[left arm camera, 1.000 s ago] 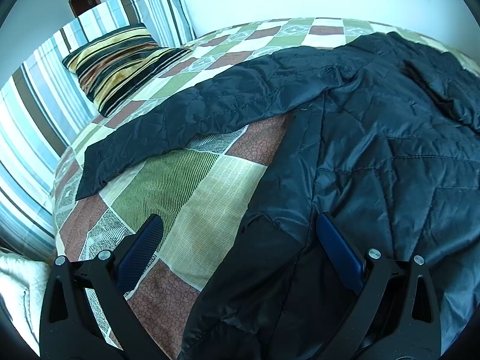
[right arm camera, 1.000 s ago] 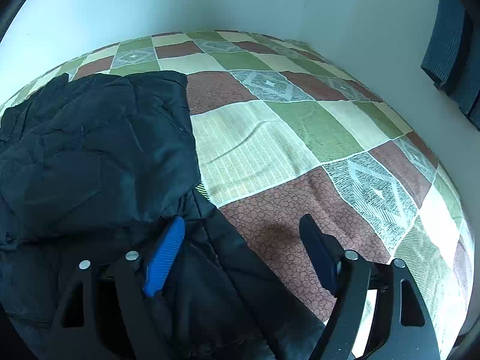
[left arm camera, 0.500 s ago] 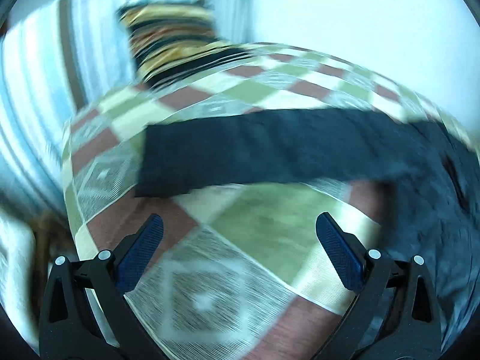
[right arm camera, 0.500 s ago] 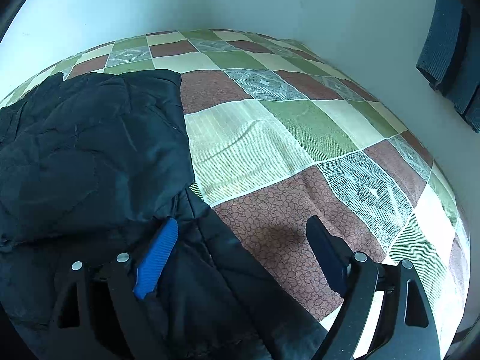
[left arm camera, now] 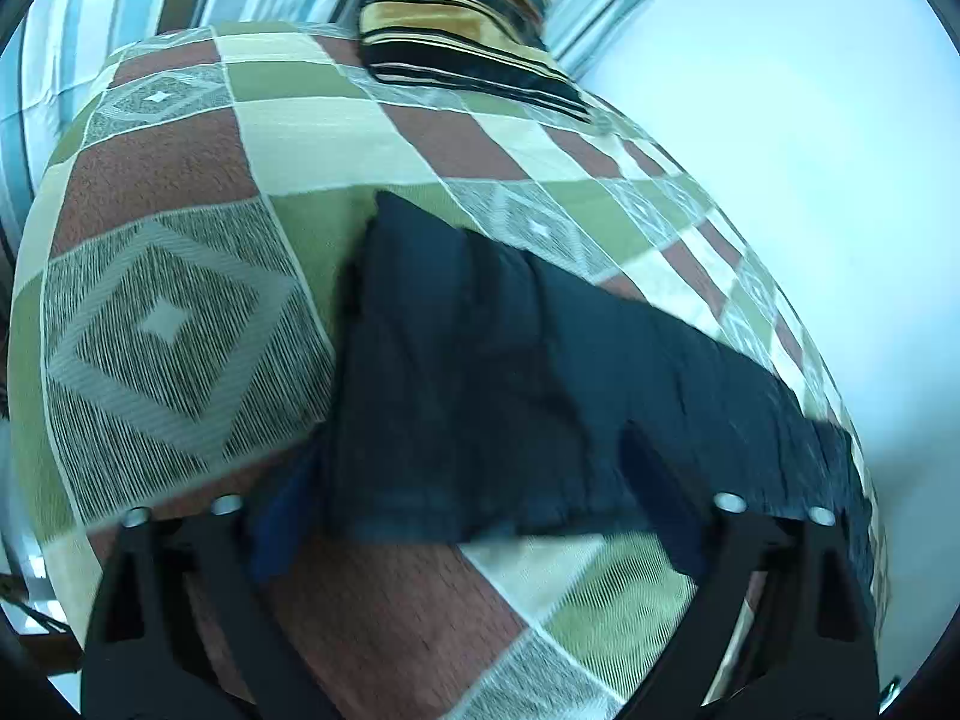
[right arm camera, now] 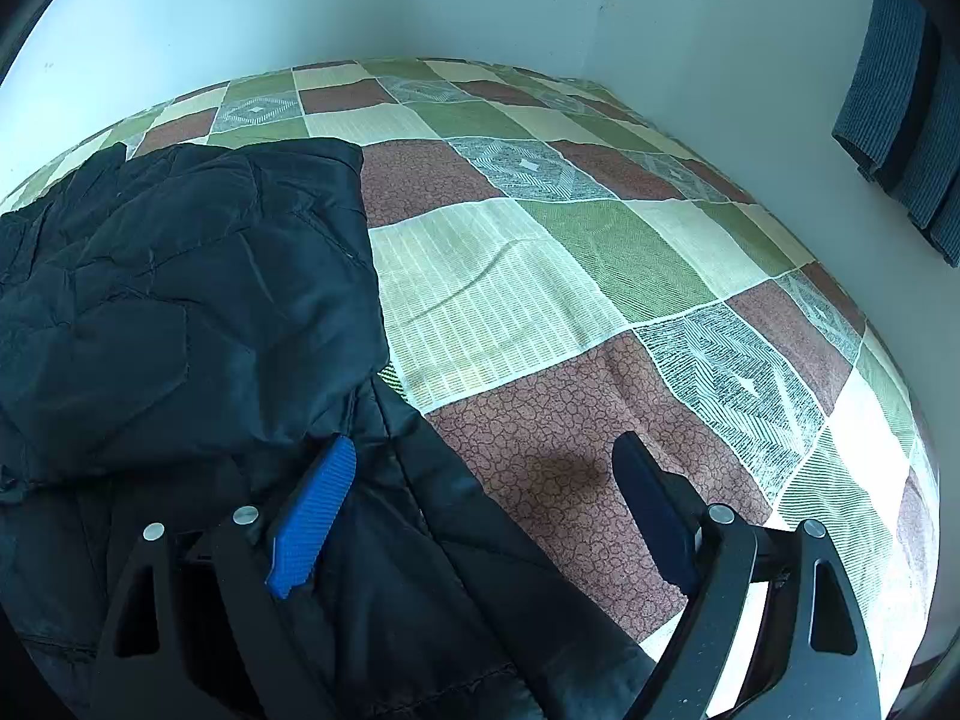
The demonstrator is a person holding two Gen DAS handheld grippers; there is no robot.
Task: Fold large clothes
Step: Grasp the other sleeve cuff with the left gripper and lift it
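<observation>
Two grippers, both spread wide, nothing pinched. My left gripper [left arm camera: 474, 516] hovers low over the bedspread [left arm camera: 180, 324], tilted down, with the jacket's dark sleeve [left arm camera: 480, 372] running between its fingers toward a striped pillow [left arm camera: 462, 24]. My right gripper [right arm camera: 486, 504] sits at the jacket [right arm camera: 180, 300] edge: its left finger [right arm camera: 312, 516] over the cloth, its right finger over bare bedspread [right arm camera: 540, 276].
</observation>
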